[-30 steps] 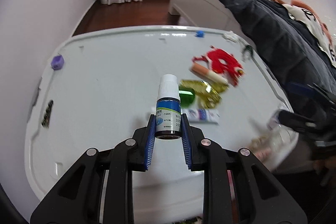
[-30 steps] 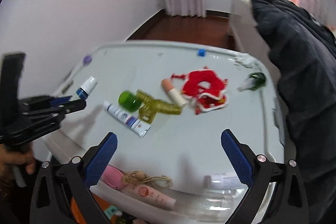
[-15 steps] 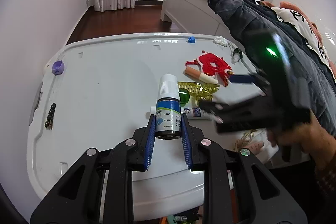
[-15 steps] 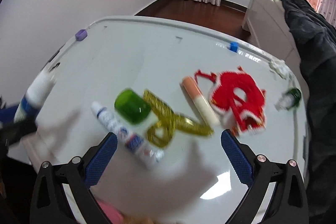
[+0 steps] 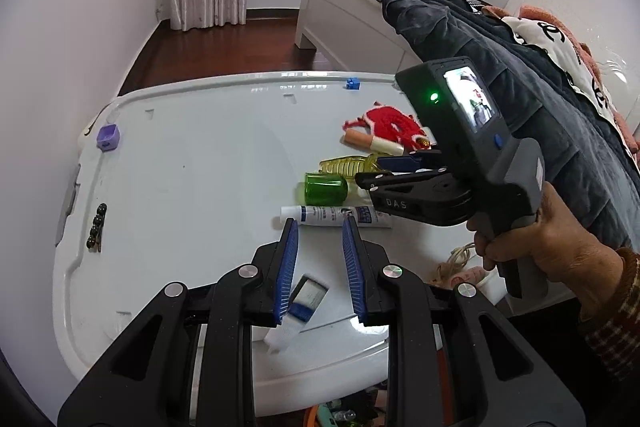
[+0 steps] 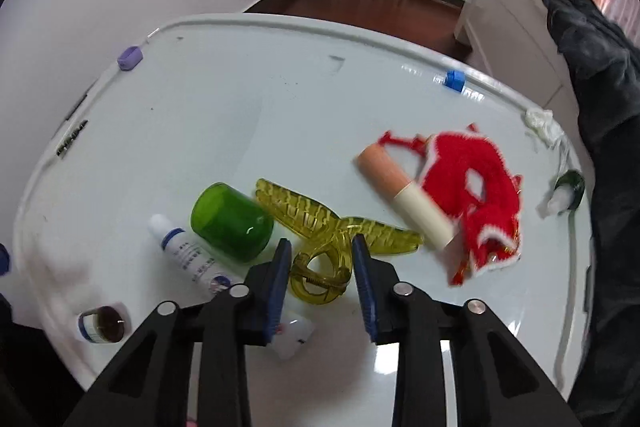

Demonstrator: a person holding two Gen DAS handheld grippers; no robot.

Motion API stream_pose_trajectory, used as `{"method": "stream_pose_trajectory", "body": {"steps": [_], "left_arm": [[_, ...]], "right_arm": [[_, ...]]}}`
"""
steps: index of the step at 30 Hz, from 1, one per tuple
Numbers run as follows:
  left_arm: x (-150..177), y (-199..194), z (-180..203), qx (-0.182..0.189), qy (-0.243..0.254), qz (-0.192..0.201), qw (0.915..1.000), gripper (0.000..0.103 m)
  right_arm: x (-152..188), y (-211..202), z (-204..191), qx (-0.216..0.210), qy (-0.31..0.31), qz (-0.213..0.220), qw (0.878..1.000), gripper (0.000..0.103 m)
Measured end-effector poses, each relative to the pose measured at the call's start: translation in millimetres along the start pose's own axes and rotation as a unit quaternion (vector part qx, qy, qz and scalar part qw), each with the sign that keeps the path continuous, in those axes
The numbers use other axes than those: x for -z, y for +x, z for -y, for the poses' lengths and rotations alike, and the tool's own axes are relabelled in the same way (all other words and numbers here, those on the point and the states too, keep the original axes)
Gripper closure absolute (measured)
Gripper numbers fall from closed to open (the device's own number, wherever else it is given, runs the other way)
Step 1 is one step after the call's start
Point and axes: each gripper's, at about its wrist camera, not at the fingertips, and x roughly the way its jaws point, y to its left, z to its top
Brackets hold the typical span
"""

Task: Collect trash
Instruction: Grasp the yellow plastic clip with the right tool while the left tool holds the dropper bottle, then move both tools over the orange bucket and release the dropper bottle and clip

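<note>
My left gripper (image 5: 320, 223) hangs over the near edge of the white table (image 5: 192, 167), its jaws a little apart. The small blue-labelled dropper bottle (image 5: 304, 301) is free of the pads, tilted cap-down and blurred just below them; it shows bottom-on in the right wrist view too (image 6: 102, 323). My right gripper (image 6: 320, 247) is closing on the yellow hair claw clip (image 6: 320, 267), and both pads touch its looped handle. In the left wrist view a hand holds the right gripper (image 5: 368, 169) over that clip (image 5: 348, 165).
Beside the clip lie a green cap (image 6: 232, 223), a white tube (image 6: 188, 255), a peach-and-cream tube (image 6: 404, 199) and a red knitted piece (image 6: 476, 199). Small purple (image 6: 129, 57) and blue (image 6: 455, 81) blocks sit on the rim. A bed with a dark blanket (image 5: 480, 39) borders the right.
The dropper bottle has left the left pads and dropped below them. The right gripper came down over the yellow clip and its jaws went from wide to narrow around the handle.
</note>
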Motion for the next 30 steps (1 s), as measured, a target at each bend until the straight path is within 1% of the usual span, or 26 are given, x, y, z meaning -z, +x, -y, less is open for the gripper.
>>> {"method": "stream_pose_trajectory", "body": {"steps": [3, 5, 6, 8, 10, 12, 15, 16, 18, 19, 20, 21, 23, 25, 27, 29, 30], "left_arm": [[0, 3, -2, 0.000, -0.005, -0.007, 1.0000, 0.080], [1, 6, -5, 0.001, -0.013, -0.012, 0.9998, 0.080], [1, 7, -8, 0.002, -0.020, -0.016, 0.9997, 0.080], [0, 8, -15, 0.002, -0.038, -0.017, 0.9992, 0.080], [0, 7, -22, -0.004, -0.049, -0.015, 0.9987, 0.080], [1, 7, -29, -0.012, -0.060, -0.017, 0.9980, 0.080], [3, 8, -40, -0.022, -0.077, -0.022, 0.9966, 0.078], [3, 8, -43, -0.025, -0.080, -0.023, 0.9962, 0.076], [5, 8, -47, -0.027, -0.087, -0.026, 0.9955, 0.066], [7, 9, -47, -0.024, -0.086, -0.029, 0.9956, 0.056], [9, 12, -43, -0.018, -0.078, -0.040, 0.9960, 0.049], [11, 15, -40, -0.018, -0.070, -0.048, 0.9963, 0.048], [18, 24, -28, -0.018, -0.045, -0.071, 0.9963, 0.041], [28, 35, -15, -0.031, -0.016, -0.098, 0.9946, 0.041], [34, 46, -6, -0.048, 0.004, -0.115, 0.9922, 0.041], [37, 53, -4, -0.056, 0.012, -0.119, 0.9912, 0.042], [38, 58, -3, -0.065, 0.016, -0.122, 0.9903, 0.048]], "right_arm": [[6, 4, 2, 0.007, -0.008, -0.005, 1.000, 0.072], [7, 6, 4, -0.002, -0.008, -0.008, 1.000, 0.071], [7, 6, 4, -0.004, -0.006, -0.004, 1.000, 0.064], [8, 13, 3, 0.006, -0.013, -0.010, 1.000, 0.063], [8, 18, 0, 0.009, -0.021, -0.013, 1.000, 0.065], [6, 18, 1, 0.004, -0.017, -0.008, 1.000, 0.072], [3, 12, 2, 0.001, -0.007, -0.005, 1.000, 0.072], [2, 9, 1, 0.003, -0.009, -0.004, 1.000, 0.072], [1, -4, 1, 0.013, -0.014, 0.013, 1.000, 0.072], [0, -11, 4, 0.009, -0.011, 0.019, 1.000, 0.072], [-1, -19, 6, 0.004, -0.007, 0.029, 1.000, 0.072], [-2, -25, 8, 0.005, -0.005, 0.034, 0.999, 0.072], [-1, -36, 16, 0.003, 0.003, 0.043, 0.999, 0.072], [0, -41, 20, 0.002, 0.006, 0.047, 0.999, 0.072], [2, -47, 23, 0.001, 0.007, 0.052, 0.999, 0.072], [3, -53, 27, 0.000, 0.008, 0.056, 0.998, 0.072], [5, -55, 30, -0.002, 0.010, 0.058, 0.998, 0.072]]}}
